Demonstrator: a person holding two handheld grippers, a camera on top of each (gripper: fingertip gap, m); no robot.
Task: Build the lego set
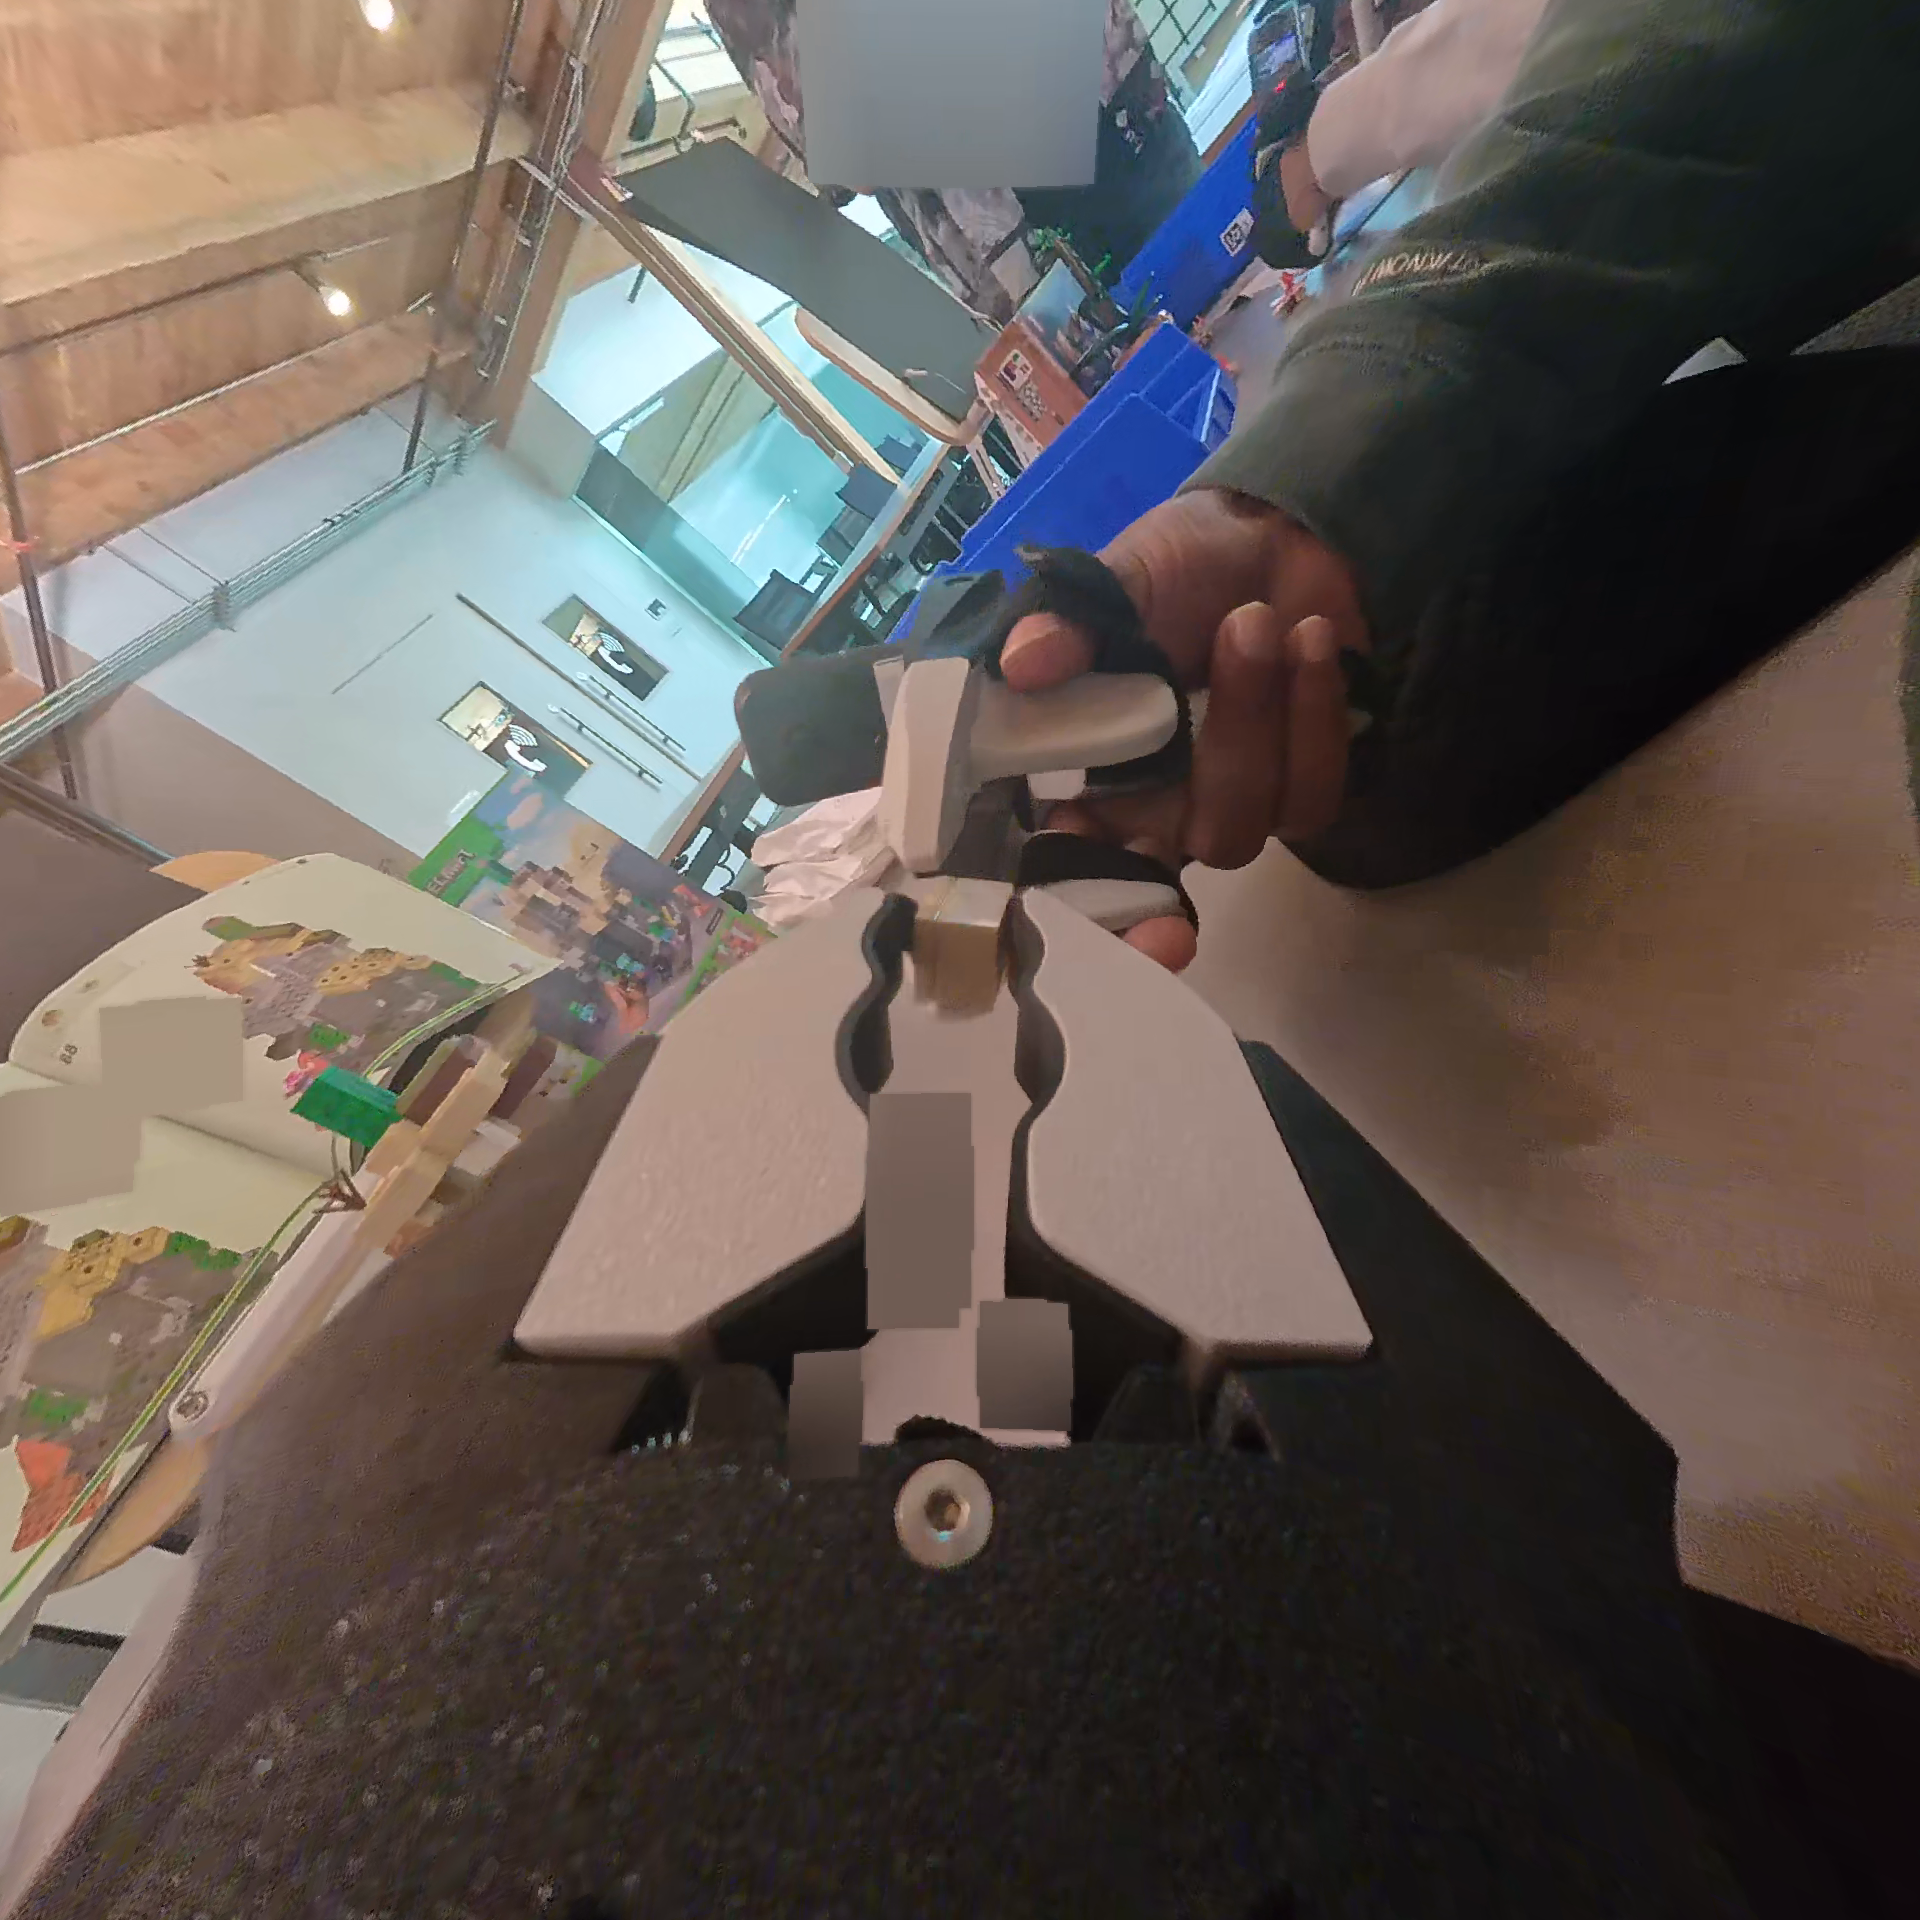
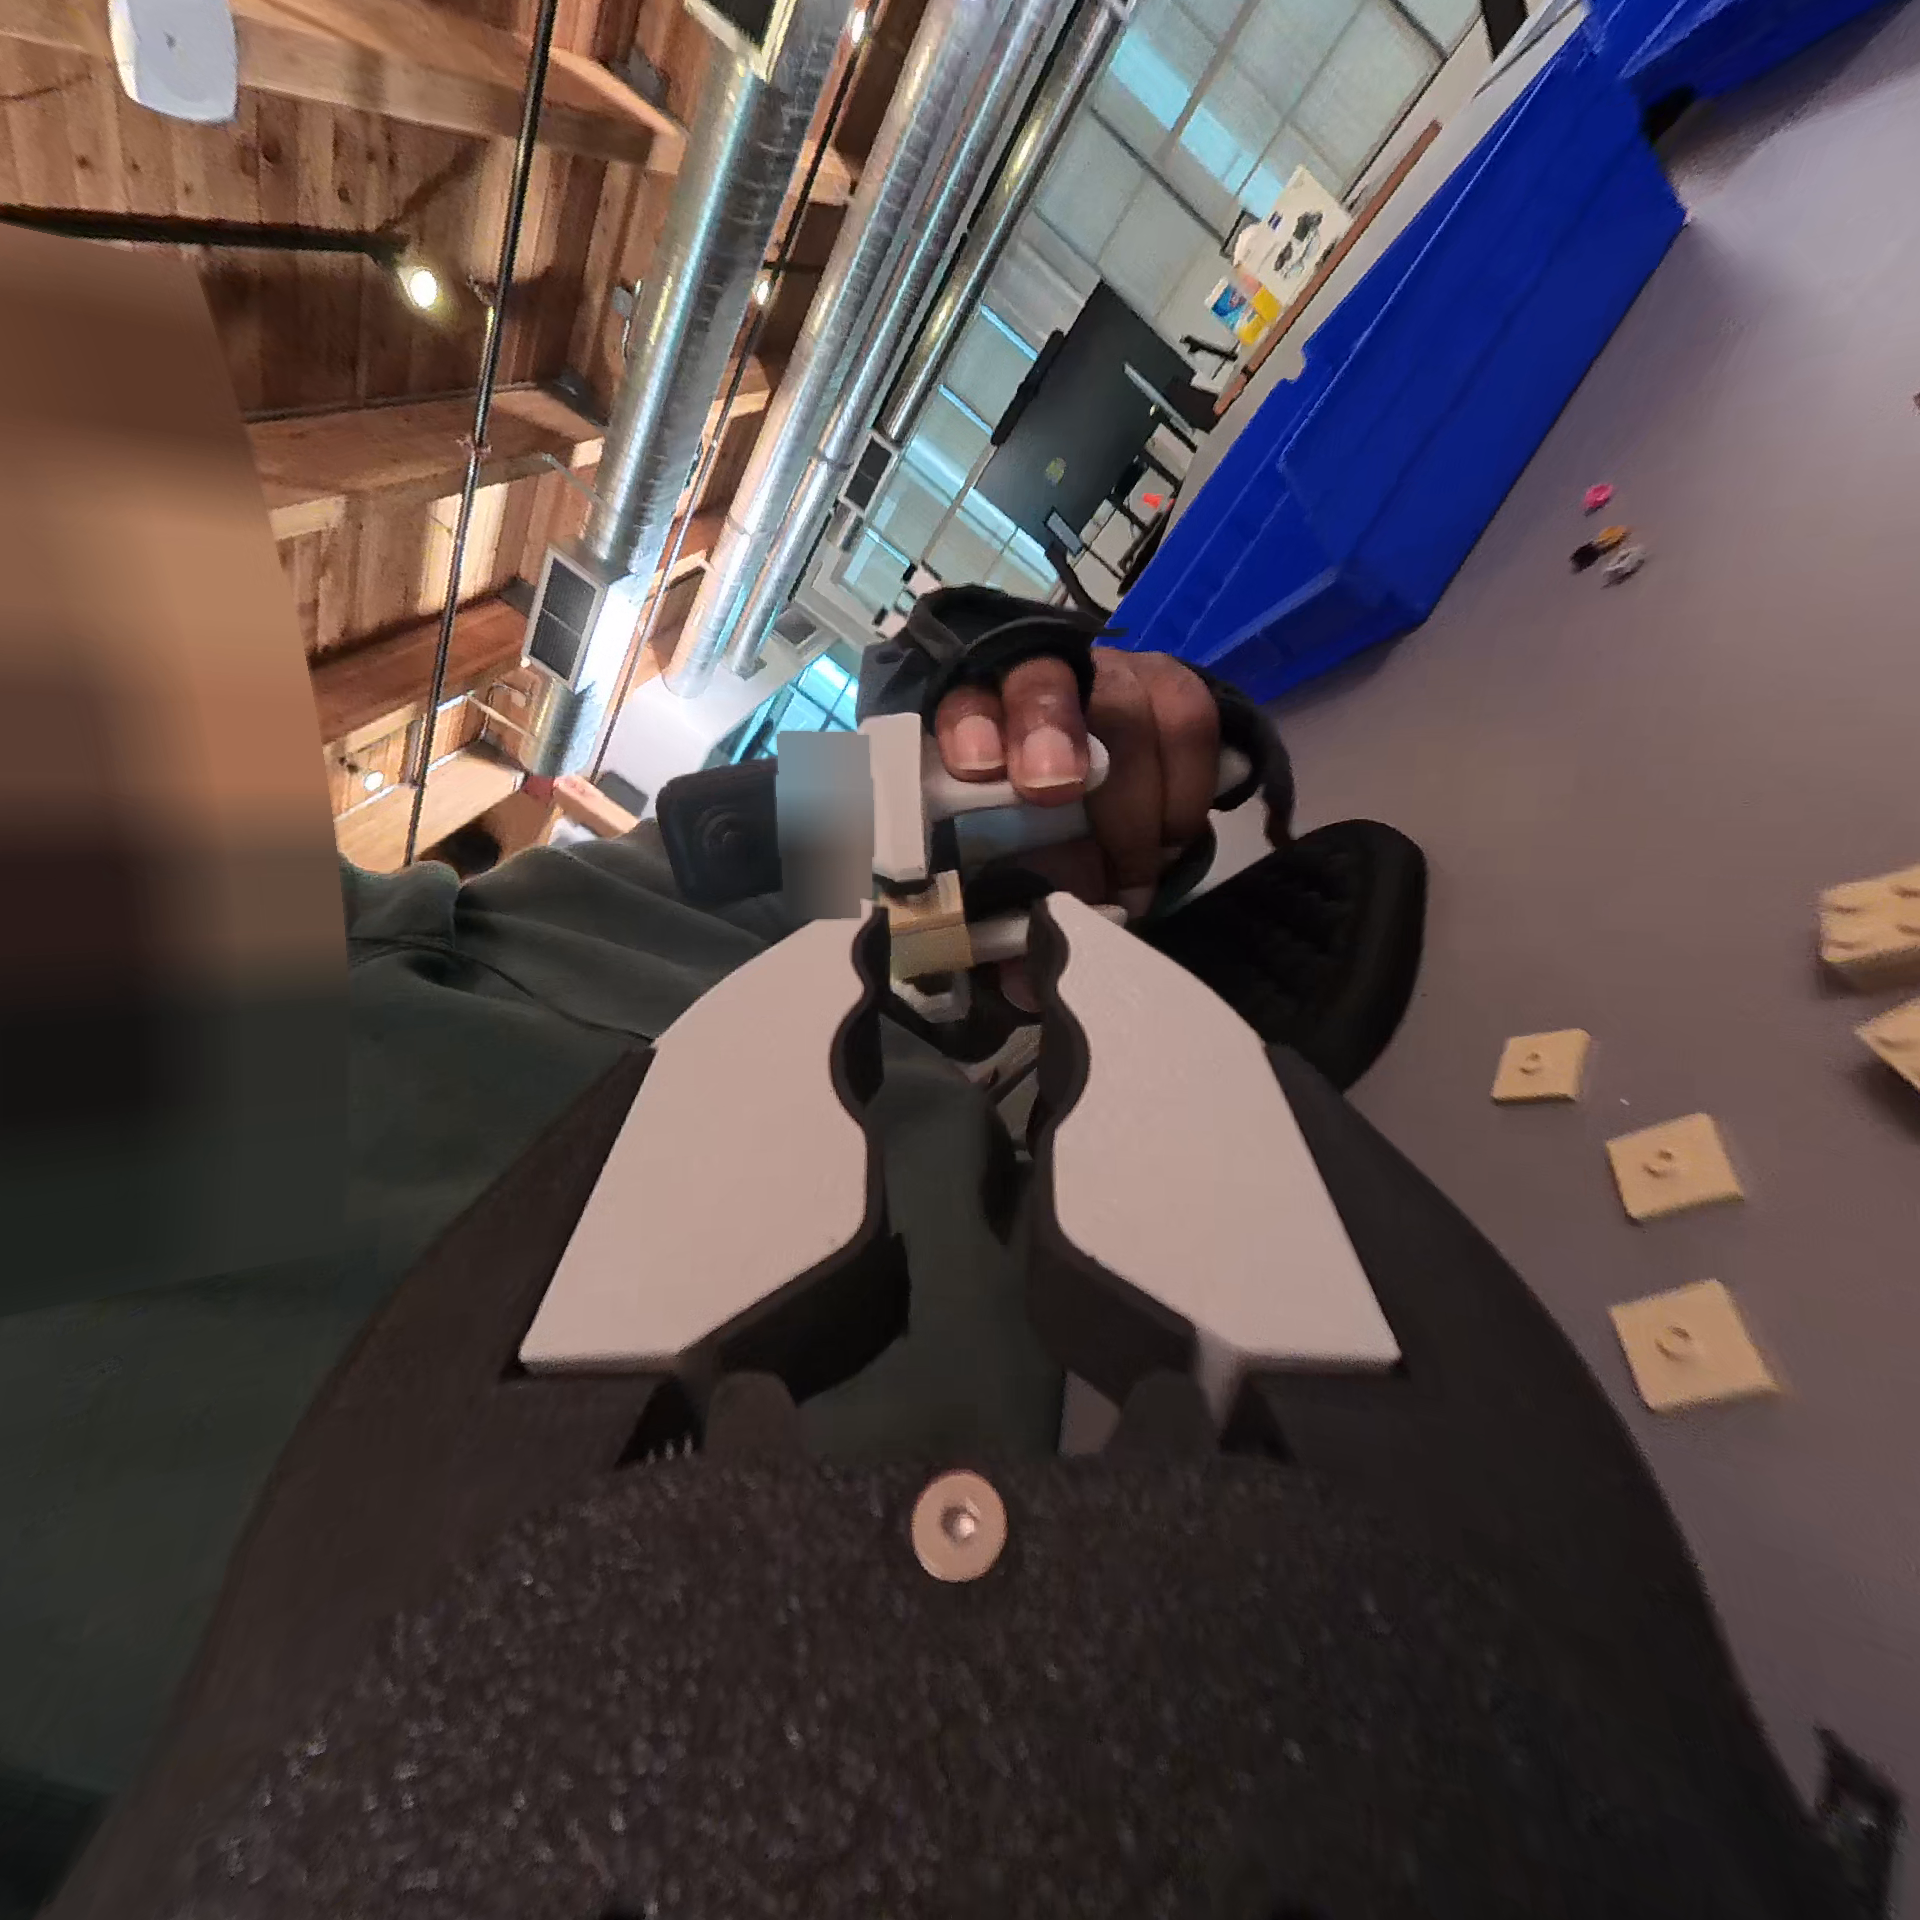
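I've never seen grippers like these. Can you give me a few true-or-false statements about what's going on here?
1. The left gripper is pinching a tan brick. True.
2. The bins at the back are red. False: they are blue.
3. Several flat tan plates lie loose on the grey table. True.
4. The person's sleeve is white. False: it is dark green.

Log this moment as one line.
stage: mid-air join | left gripper: shut on tan brick | right gripper: around the brick, grip unclear | tan plates: loose on table
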